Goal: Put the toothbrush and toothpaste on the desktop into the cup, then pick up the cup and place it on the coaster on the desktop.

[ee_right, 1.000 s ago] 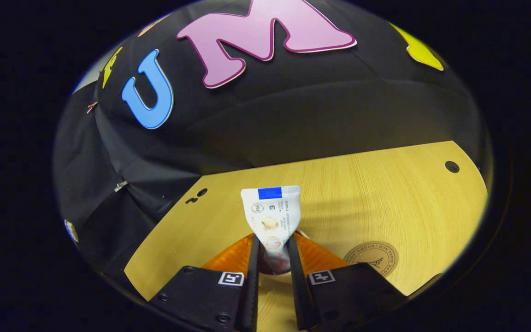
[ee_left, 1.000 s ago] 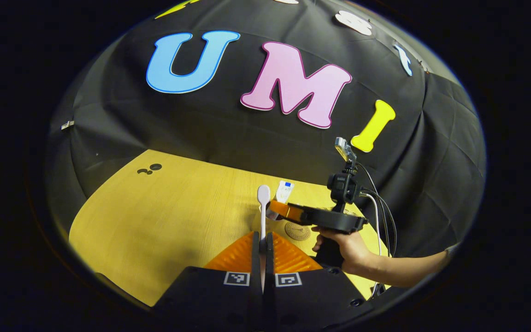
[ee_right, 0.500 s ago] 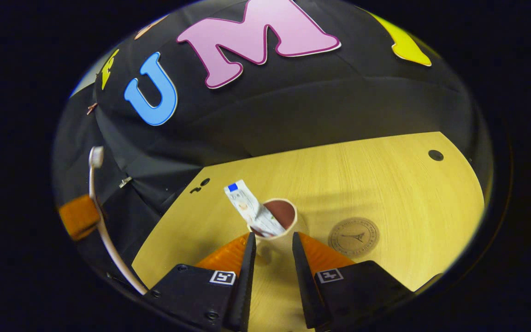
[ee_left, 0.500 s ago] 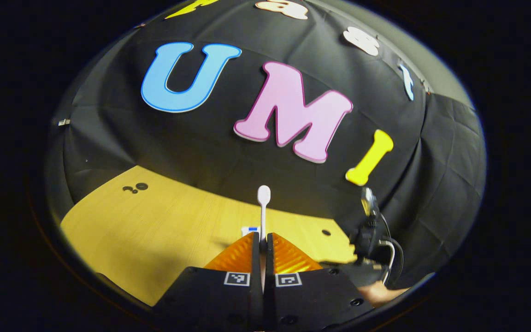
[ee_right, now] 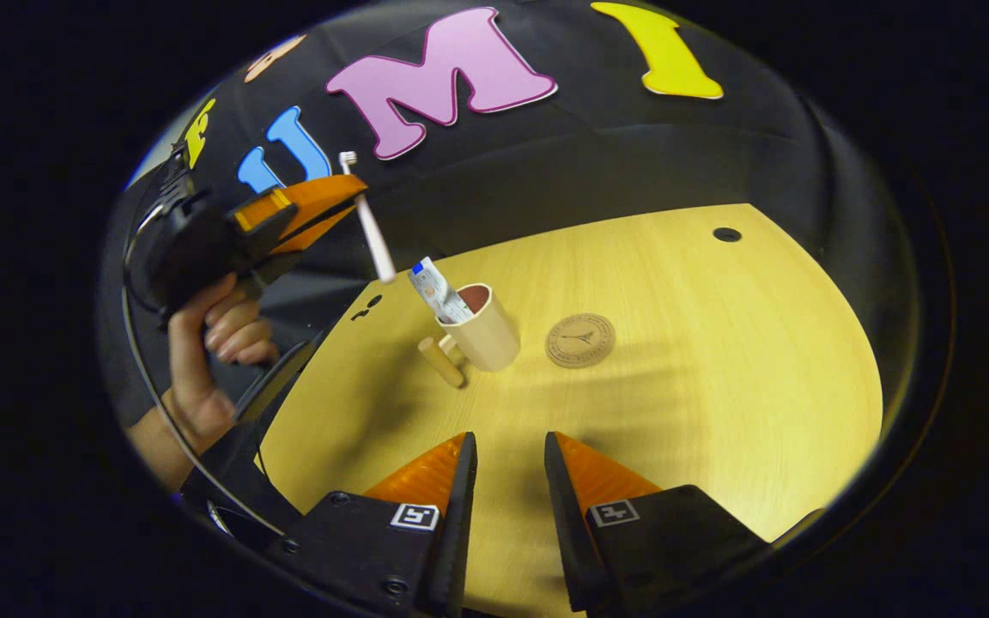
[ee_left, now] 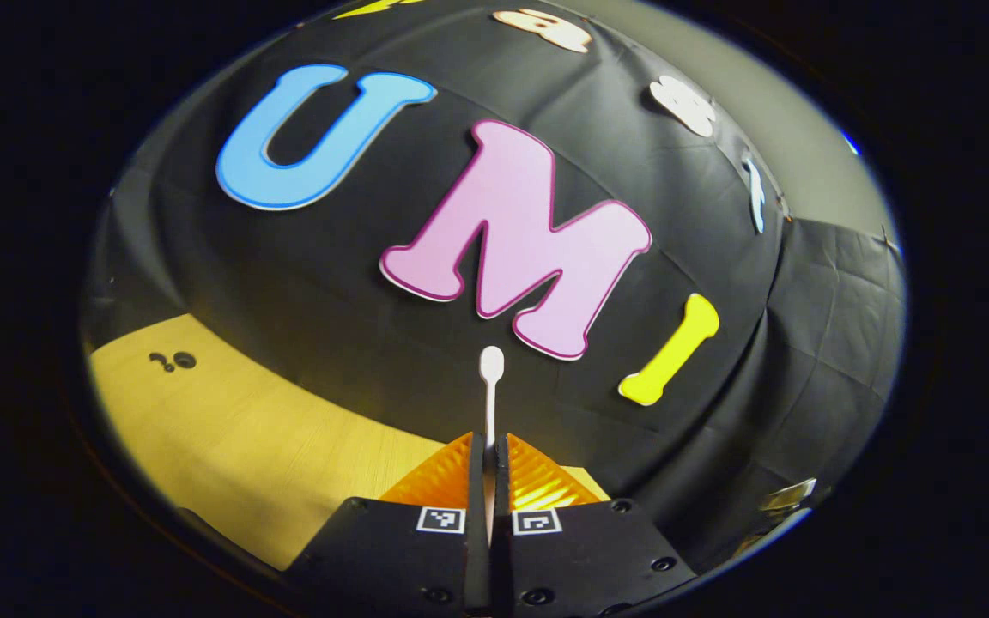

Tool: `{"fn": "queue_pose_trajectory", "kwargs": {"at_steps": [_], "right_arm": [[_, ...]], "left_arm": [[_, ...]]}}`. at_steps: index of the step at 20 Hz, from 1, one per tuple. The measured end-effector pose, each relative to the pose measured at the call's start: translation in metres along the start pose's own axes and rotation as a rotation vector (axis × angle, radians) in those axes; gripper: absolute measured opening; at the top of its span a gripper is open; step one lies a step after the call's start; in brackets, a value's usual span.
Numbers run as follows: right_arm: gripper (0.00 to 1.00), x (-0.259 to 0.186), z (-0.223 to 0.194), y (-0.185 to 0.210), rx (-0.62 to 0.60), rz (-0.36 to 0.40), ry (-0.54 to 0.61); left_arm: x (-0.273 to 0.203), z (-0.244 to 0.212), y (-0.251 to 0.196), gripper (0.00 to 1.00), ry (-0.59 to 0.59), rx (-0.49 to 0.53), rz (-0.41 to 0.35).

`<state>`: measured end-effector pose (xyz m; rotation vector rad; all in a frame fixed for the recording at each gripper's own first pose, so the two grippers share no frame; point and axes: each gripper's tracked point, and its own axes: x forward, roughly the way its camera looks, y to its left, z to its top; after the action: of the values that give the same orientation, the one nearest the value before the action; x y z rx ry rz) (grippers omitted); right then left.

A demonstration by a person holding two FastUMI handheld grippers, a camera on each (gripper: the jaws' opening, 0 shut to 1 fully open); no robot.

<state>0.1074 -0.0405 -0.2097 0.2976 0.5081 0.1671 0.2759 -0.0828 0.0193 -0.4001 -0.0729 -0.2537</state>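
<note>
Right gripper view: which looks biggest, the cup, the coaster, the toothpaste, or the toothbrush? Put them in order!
1. Toothbrush, longest, but nearer the camera, so unsure.
2. Cup.
3. Coaster and toothpaste look about alike; the tube is partly hidden inside the cup.

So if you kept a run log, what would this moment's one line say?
left gripper: shut on toothbrush, raised | right gripper: open | toothpaste: in cup | coaster: bare
</note>
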Motion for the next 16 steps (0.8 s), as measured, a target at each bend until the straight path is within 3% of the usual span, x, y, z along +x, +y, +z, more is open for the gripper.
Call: {"fn": "queue_pose_trajectory", "kwargs": {"at_steps": [3, 9, 16], "right_arm": [[0.48, -0.030, -0.007, -0.020, 0.045, -0.040, -0.012], [0.48, -0.063, -0.017, -0.041, 0.094, -0.100, -0.037], [0.48, -0.072, -0.019, -0.052, 0.110, -0.120, -0.047]], "left_arm": [[0.039, -0.027, -0.004, 0.06, 0.046, 0.103, -0.020], [0.067, -0.062, 0.008, 0.06, 0.077, 0.281, 0.043], [0.076, -0.074, 0.015, 0.06, 0.085, 0.353, 0.075]]}}
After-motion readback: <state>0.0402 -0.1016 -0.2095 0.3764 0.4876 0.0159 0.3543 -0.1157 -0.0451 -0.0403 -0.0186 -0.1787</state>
